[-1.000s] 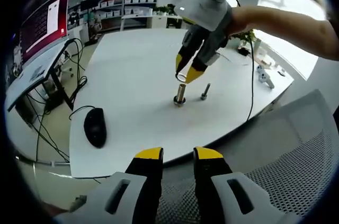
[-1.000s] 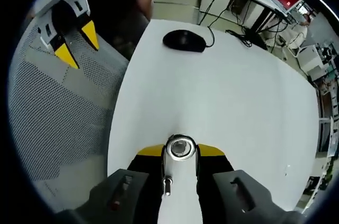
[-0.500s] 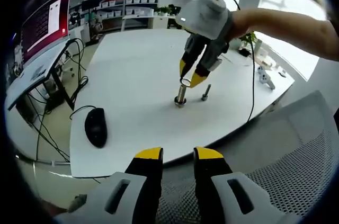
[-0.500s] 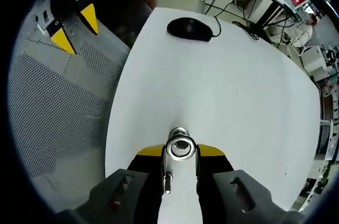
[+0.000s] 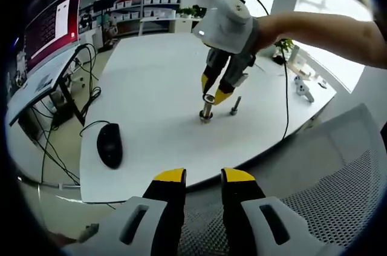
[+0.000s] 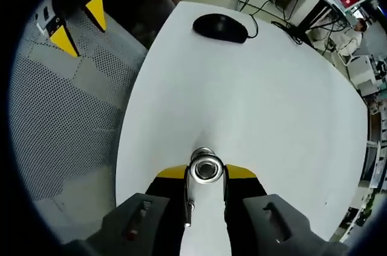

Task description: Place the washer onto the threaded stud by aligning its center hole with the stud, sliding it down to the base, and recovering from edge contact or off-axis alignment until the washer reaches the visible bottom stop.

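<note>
A threaded stud point(image 5: 206, 111) stands upright on the white table point(image 5: 151, 86). My right gripper point(image 5: 213, 91) reaches down from above, shut on a small metal washer point(image 5: 208, 97) held right at the stud's top. In the right gripper view the washer point(image 6: 206, 168) sits between the yellow fingertips point(image 6: 172, 173), its hole over the stud's end, with a sliver of the stud point(image 6: 203, 152) showing past its rim. My left gripper point(image 5: 204, 177) hangs back over a mesh chair, open with nothing between its jaws. It appears again as the left gripper point(image 6: 75, 19) in the right gripper view.
A second bolt point(image 5: 234, 105) stands just right of the stud. A black mouse point(image 5: 109, 144) lies near the table's front left edge, and a cable point(image 5: 286, 86) runs across the right side. A grey mesh chair point(image 5: 338, 177) is below the table edge. Desks with monitors stand at the left.
My right gripper has come down and slightly left with the washer, from above the stud to its top. The left gripper has stayed where it was.
</note>
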Available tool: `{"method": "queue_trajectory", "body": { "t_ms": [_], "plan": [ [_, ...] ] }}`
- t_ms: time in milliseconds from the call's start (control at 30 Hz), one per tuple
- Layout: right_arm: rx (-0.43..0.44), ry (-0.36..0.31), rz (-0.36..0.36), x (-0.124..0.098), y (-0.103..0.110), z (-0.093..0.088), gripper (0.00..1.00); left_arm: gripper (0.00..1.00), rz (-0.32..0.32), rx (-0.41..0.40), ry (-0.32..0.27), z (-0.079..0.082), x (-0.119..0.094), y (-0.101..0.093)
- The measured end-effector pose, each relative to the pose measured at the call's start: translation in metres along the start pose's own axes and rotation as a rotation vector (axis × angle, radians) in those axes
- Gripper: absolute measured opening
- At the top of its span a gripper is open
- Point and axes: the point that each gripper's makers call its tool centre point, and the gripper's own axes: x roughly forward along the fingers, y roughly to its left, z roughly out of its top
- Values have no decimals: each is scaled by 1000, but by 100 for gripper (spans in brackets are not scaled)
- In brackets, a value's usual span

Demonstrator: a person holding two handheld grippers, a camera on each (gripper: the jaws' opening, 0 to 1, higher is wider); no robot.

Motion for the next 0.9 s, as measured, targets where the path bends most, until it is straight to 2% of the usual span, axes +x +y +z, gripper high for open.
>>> {"method": "queue_trajectory", "body": {
  "t_ms": [267, 900],
  "plan": [
    [-1, 11, 16, 6, 0, -3, 22, 21, -2, 2, 2, 0, 0, -1],
    [7, 41, 53, 34, 6, -9, 22, 21, -4, 2, 4, 0, 0, -2]
  ]
}}
